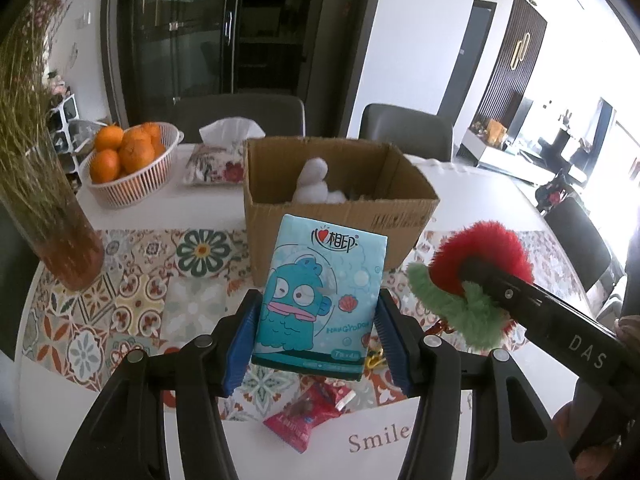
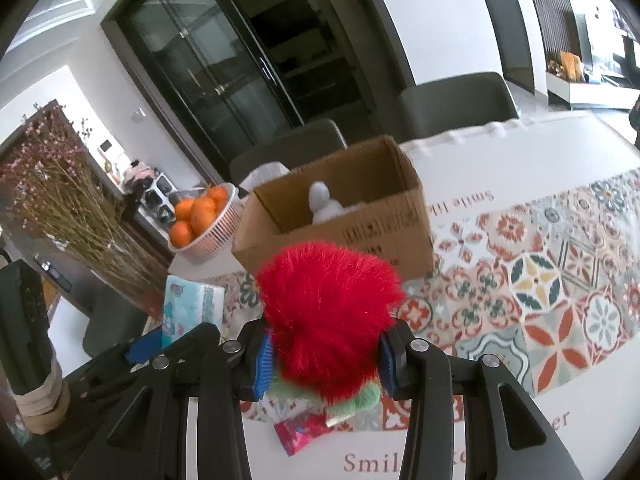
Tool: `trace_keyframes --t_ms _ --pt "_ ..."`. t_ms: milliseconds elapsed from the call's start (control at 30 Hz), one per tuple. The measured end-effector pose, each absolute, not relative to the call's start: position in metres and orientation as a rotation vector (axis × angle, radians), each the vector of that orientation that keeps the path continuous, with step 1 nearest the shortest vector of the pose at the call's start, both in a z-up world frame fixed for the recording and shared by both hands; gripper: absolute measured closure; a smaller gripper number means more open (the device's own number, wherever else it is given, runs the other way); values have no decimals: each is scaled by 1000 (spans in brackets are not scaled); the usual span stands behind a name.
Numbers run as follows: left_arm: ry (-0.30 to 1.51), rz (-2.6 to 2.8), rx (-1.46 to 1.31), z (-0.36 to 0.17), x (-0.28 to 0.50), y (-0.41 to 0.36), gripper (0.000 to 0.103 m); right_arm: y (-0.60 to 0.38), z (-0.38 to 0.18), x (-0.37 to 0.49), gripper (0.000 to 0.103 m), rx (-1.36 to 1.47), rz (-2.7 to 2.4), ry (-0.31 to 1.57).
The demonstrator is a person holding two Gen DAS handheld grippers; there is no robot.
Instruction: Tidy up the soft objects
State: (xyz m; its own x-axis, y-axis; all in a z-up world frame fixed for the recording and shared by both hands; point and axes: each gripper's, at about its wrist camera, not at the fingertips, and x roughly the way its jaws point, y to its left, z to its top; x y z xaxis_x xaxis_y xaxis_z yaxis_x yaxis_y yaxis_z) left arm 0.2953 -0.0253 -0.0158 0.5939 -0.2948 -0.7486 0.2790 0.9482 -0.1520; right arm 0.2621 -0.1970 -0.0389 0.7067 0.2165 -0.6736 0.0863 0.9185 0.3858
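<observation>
My left gripper [image 1: 318, 330] is shut on a blue tissue pack [image 1: 320, 300] with a cartoon fish, held upright above the table in front of the open cardboard box [image 1: 400, 220]. A white soft toy [image 1: 314, 184] lies inside the box. My right gripper [image 2: 325, 354] is shut on a red and green fluffy plush [image 2: 330, 312], held above the table short of the box [image 2: 380, 232]. The plush also shows in the left wrist view [image 1: 472, 280], to the right of the tissue pack. The tissue pack shows at the left of the right wrist view [image 2: 188, 308].
A red snack packet [image 1: 308, 412] lies on the patterned table runner [image 1: 132, 300] below the grippers. A basket of oranges [image 1: 128, 160], a floral tissue box [image 1: 216, 160] and a vase of dried flowers [image 1: 52, 216] stand at the left. Chairs stand behind the table.
</observation>
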Motion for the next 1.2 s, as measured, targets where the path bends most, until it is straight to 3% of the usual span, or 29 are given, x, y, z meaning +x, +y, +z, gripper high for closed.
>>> trace_keyframes --t_ms 1200 --pt "765 -300 24 31 389 -38 47 -209 29 365 61 273 126 657"
